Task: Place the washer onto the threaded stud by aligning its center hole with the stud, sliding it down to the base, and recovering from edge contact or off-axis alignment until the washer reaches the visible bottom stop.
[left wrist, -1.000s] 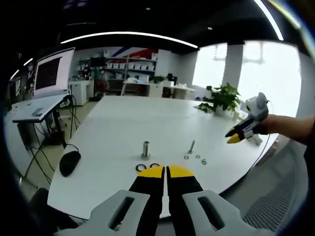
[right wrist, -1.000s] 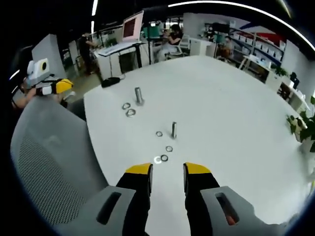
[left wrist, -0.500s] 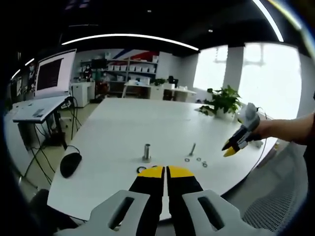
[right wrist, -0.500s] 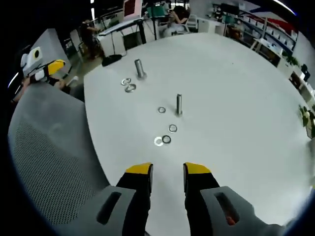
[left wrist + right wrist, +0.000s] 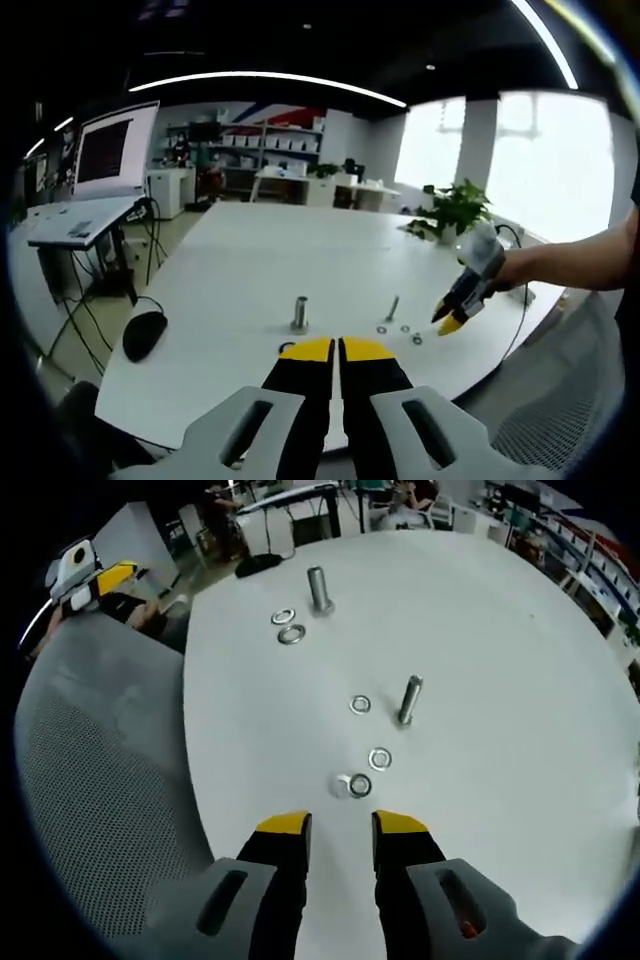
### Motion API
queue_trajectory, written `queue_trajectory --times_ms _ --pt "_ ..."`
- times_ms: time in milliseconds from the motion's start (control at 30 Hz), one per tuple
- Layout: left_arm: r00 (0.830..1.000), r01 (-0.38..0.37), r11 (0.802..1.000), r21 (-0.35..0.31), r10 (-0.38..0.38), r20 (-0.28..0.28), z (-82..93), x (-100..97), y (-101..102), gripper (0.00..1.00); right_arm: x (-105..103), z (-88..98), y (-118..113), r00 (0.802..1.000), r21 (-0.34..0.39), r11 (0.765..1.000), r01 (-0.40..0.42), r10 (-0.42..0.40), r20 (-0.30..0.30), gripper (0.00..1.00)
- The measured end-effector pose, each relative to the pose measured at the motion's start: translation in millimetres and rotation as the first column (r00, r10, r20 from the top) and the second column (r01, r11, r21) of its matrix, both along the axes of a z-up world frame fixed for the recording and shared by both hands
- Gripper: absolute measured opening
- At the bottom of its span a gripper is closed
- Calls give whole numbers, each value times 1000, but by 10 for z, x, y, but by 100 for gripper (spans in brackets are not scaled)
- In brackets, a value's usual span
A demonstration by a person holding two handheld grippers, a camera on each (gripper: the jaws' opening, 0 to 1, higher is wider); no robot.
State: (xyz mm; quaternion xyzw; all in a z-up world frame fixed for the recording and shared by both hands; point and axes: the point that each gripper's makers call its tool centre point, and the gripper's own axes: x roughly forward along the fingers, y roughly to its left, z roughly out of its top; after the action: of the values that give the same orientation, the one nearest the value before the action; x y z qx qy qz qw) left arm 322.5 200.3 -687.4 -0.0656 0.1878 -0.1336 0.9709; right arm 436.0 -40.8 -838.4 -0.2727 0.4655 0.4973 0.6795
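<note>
My right gripper (image 5: 339, 825) spread above washers (image 5: 360, 785) at frame centre, small stud (image 5: 408, 700) beyond; my left gripper (image 5: 334, 349) pressed together, empty

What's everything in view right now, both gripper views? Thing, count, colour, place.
table: one, white, under all the parts
large stud: one, silver, upright, far end of the parts
large washers: two, silver, flat beside the large stud
small stud: one, silver, upright, nearer the right gripper
small washers: four, silver, flat around the small stud, two touching just ahead of the right gripper
mouse: one, black, table edge
plant: one, green, far table edge
chair: one, grey mesh, beside the table
left gripper: yellow tips, jaws together
right gripper: yellow tips, jaws apart, empty
</note>
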Motion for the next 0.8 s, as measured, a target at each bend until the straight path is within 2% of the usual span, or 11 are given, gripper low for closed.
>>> queue_trajectory --times_ms 167,267,367,567,800 --pt "1000 1 1000 1 -1 -4 -5 -3 -3 0 39 -94 17 999 -39 998 -47 46 -10 25" --pt "1000 1 1000 1 -1 -5 -7 -1 -2 0 138 -121 6 999 -48 998 -39 40 24 18" --pt "1000 -3 1000 0 3 -4 -4 0 5 0 139 -154 25 1000 -35 999 -4 3 -16 18" --pt "1000 -8 1000 -2 8 -3 -2 2 12 0 120 -256 48 998 -56 998 -21 18 -53 19" --pt "1000 -15 1000 -4 15 -4 1 9 21 0 161 -283 117 999 -62 998 -25 22 -49 19"
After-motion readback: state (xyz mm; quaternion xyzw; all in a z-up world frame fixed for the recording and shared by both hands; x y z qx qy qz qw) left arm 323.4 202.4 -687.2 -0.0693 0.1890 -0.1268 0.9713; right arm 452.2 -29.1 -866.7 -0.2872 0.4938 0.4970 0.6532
